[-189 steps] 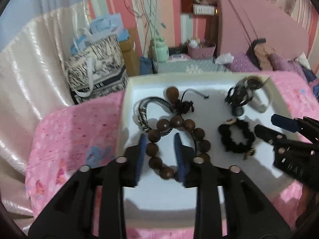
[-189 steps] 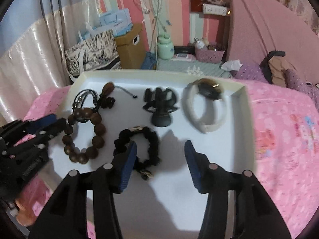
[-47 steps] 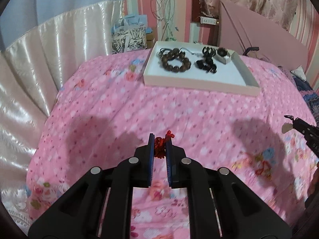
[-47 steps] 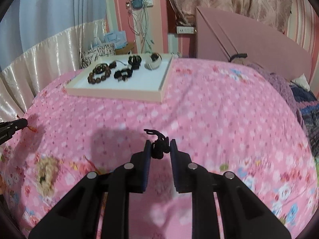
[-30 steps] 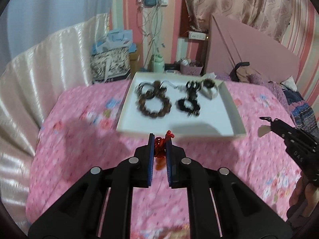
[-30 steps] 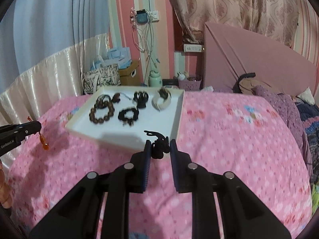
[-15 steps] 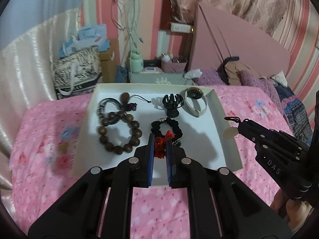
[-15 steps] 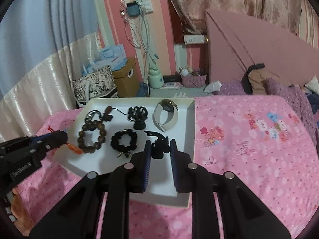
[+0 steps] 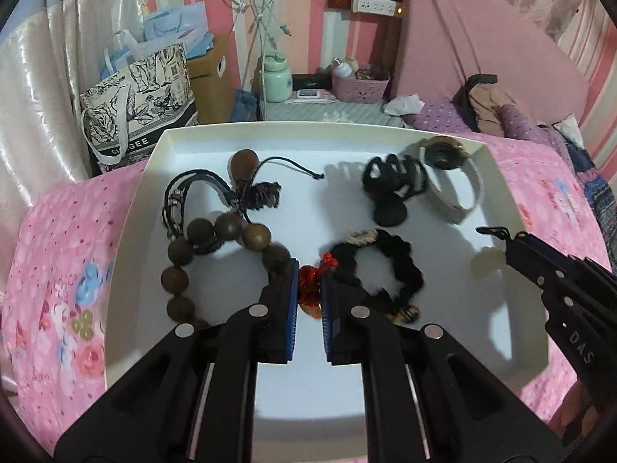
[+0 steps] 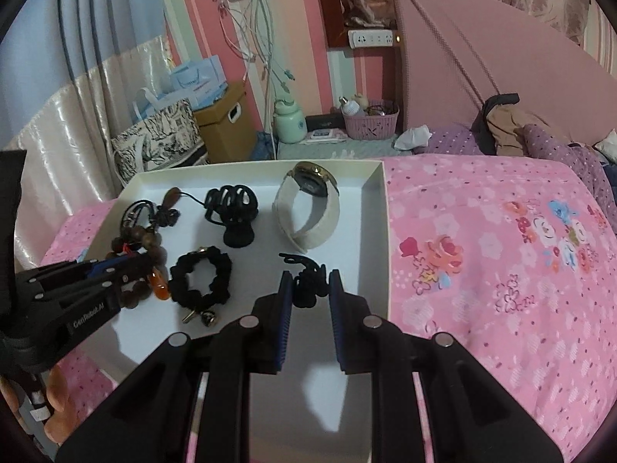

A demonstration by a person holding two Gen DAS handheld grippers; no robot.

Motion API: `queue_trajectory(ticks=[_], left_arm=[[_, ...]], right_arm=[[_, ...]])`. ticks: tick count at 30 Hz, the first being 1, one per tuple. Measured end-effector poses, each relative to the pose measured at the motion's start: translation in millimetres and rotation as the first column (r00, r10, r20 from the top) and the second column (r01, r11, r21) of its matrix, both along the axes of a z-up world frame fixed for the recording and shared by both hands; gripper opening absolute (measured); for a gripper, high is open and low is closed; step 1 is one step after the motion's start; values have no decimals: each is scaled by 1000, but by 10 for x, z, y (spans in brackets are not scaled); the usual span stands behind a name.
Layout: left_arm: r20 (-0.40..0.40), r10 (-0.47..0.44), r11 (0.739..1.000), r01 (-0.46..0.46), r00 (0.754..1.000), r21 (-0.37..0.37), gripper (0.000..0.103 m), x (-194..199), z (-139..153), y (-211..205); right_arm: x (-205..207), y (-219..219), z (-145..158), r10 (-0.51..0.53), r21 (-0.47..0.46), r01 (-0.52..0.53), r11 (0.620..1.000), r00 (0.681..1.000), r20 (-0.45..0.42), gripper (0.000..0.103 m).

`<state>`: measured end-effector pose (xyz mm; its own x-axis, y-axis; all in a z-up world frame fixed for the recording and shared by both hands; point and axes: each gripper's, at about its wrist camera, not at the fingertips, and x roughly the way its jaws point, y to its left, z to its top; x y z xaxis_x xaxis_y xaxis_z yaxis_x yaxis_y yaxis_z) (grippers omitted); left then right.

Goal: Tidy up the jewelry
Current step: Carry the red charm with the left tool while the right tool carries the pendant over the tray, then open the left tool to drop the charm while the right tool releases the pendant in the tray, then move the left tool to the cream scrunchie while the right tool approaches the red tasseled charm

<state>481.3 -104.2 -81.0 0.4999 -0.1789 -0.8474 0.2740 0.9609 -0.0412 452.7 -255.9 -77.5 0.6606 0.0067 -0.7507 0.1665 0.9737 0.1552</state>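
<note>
A white tray (image 9: pixel 127 239) lies on the pink bed. In it are a brown bead bracelet (image 9: pixel 227 231), a black scrunchie (image 9: pixel 389 266), a black claw clip (image 9: pixel 389 189) and a white-strap watch (image 9: pixel 451 185). My left gripper (image 9: pixel 310 289) is shut on a red-orange beaded charm (image 9: pixel 308 285) held over the tray between the bracelet and the scrunchie. My right gripper (image 10: pixel 308 289) is shut on a small black knotted piece (image 10: pixel 306 283) over the tray's right part (image 10: pixel 380 231). The watch (image 10: pixel 308 208) and the scrunchie (image 10: pixel 200 276) show there too.
The pink floral bedspread (image 10: pixel 501 270) surrounds the tray. Behind the bed are a patterned bag (image 9: pixel 135 104), a cardboard box (image 10: pixel 227 127), a green bottle (image 9: pixel 277 77) and a pink basket (image 9: pixel 360 85). A pink headboard (image 10: pixel 501 61) rises at right.
Both grippers have moved forward from the near bedspread to above the tray, each still holding its piece. The tray now fills the views.
</note>
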Motion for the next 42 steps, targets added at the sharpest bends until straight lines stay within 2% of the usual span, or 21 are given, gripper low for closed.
queue_trajectory(ticks=[3, 7, 12, 19, 25, 28, 30, 33, 35, 37, 38, 39, 42], left_arm=[[-3, 4, 1000, -4, 1000, 21, 8, 118, -62, -16], [1, -10, 1000, 10, 1000, 21, 8, 189, -86, -45], [-20, -15, 1000, 16, 1000, 23, 9, 201, -188, -94], [3, -10, 999, 10, 1000, 37, 9, 160, -182, -138], [-1, -9, 999, 9, 1000, 44, 21, 108, -181, -154], [19, -19, 998, 18, 1000, 53, 34, 5, -89, -155], [58, -21, 998, 18, 998, 59, 56, -101, 52, -141], [101, -15, 999, 10, 995, 53, 58, -249, 314, -63], [124, -4, 999, -2, 992, 48, 61, -350, 501, 24], [160, 20, 998, -28, 987, 49, 74, -490, 710, 154], [182, 39, 998, -49, 983, 51, 86, -576, 816, 238], [205, 57, 997, -68, 977, 47, 96, -663, 918, 322], [261, 86, 994, -100, 962, 41, 100, -956, 1146, 522]], right_arm=[[61, 19, -30, -21, -31, 21, 999, 1000, 3, 19], [52, 65, -120, -23, -78, 20, 997, 999, -35, 19], [64, 71, -228, -24, -82, 19, 996, 998, -62, 19], [91, 96, -254, -20, -83, 15, 996, 998, -67, 19], [113, 128, -302, -9, -93, 1, 996, 996, -87, 23], [135, 132, -292, 2, -87, -9, 996, 996, -90, 26], [127, 131, -269, 10, -73, -17, 997, 996, -86, 36], [54, 111, -138, 16, -59, -19, 998, 999, -50, 47], [-43, 88, 8, 18, -55, -19, 998, 1000, -21, 49], [-182, 69, 188, 16, -62, -15, 998, 1000, 19, 55], [-284, 67, 314, 19, -72, -15, 997, 999, 50, 65], [-375, 69, 419, 20, -81, -14, 997, 997, 74, 70], [-701, 80, 724, 35, -87, -24, 996, 991, 130, 78]])
